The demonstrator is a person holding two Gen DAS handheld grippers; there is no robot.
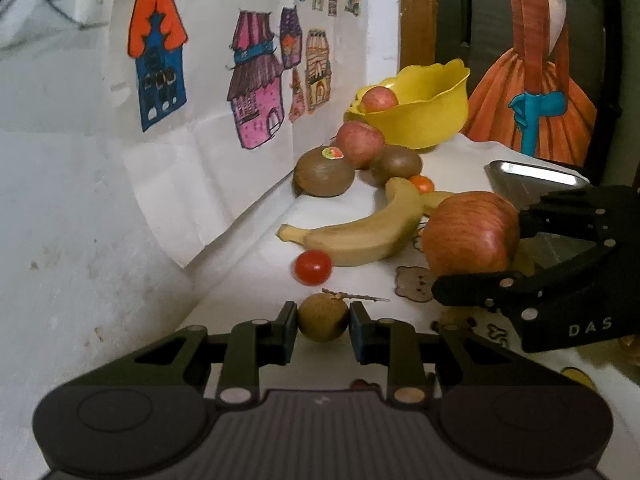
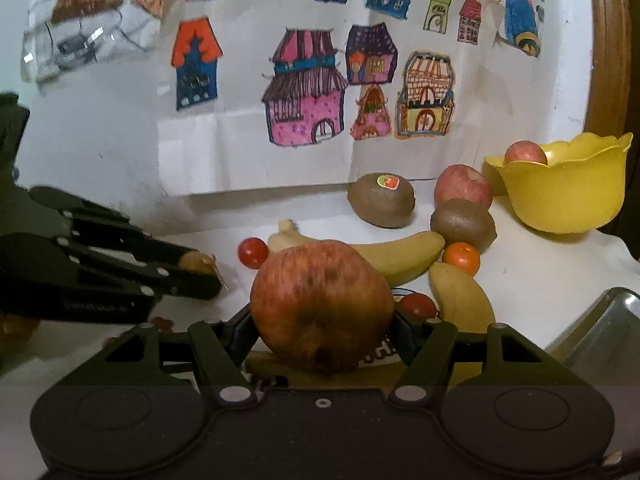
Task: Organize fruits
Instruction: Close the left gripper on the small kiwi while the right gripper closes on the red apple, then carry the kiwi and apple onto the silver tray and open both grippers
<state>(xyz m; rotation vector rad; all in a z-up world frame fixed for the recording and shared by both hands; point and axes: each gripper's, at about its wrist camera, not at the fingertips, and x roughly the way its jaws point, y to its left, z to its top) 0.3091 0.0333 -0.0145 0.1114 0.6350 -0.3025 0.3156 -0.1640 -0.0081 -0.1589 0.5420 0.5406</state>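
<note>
My left gripper point(image 1: 323, 322) is shut on a small round brown fruit point(image 1: 322, 317) just above the white tablecloth; the right wrist view shows that gripper point(image 2: 200, 276) at the left. My right gripper point(image 2: 322, 322) is shut on a large red apple point(image 2: 322, 308), held over the bananas point(image 2: 400, 256). In the left wrist view the same apple point(image 1: 472, 234) sits between the right gripper's fingers point(image 1: 472, 286). A yellow bowl point(image 2: 560, 196) at the back right holds one apple point(image 2: 525, 153).
Loose on the cloth lie another apple point(image 2: 462, 186), two kiwis point(image 2: 380, 200) point(image 2: 462, 222), a small orange point(image 2: 461, 258) and two cherry tomatoes point(image 2: 253, 252) point(image 2: 418, 306). A metal tray point(image 2: 600, 332) is at the right edge. A wall with drawings stands close behind.
</note>
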